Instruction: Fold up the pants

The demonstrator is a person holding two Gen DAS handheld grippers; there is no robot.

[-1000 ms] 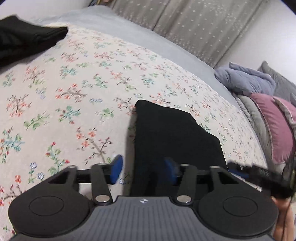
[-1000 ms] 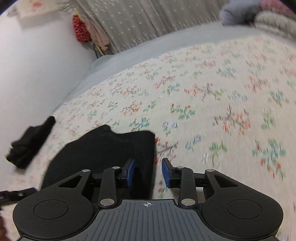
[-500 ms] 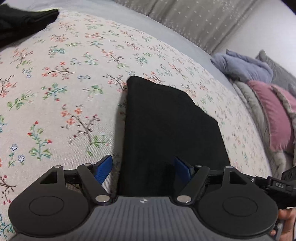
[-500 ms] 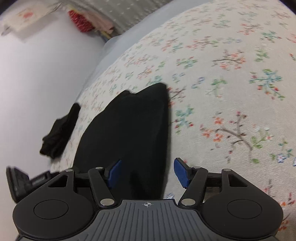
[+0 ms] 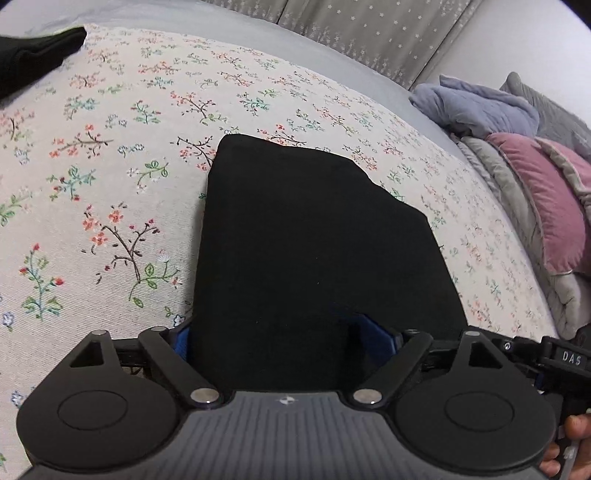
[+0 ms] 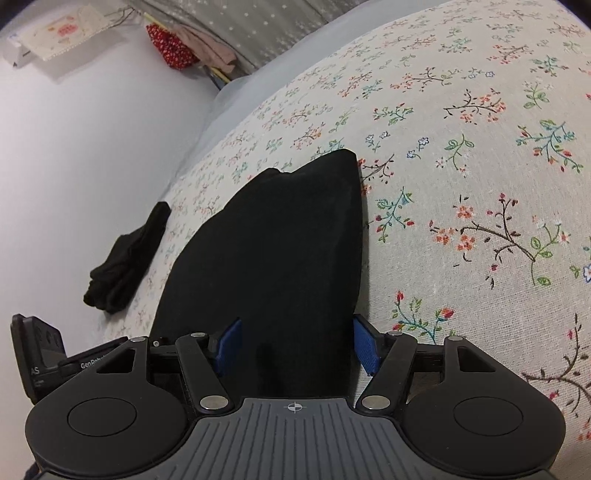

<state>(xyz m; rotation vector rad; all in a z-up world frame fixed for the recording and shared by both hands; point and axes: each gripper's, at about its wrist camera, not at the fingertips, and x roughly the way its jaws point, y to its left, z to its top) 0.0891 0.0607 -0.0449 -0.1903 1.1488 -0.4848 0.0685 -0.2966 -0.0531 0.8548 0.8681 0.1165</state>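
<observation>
The black pants [image 5: 310, 243] lie folded into a flat rectangle on the floral bedspread [image 5: 110, 166]. My left gripper [image 5: 284, 339] is open, its blue pads on either side of the near left edge of the pants. In the right wrist view the same pants [image 6: 280, 251] lie ahead, and my right gripper [image 6: 295, 343] is open, its pads straddling the near right edge. The cloth passes between both pairs of fingers. The right gripper's body shows at the left wrist view's right edge [image 5: 554, 362].
Another black garment [image 6: 129, 254] lies bunched at the bed's edge near the white wall, also in the left wrist view [image 5: 33, 55]. Pillows and blankets [image 5: 535, 184] are piled at the right. A grey curtain [image 5: 369, 29] hangs behind the bed.
Both grippers have opened wider and moved forward over the near end of the folded pants, so the cloth now lies between the pads.
</observation>
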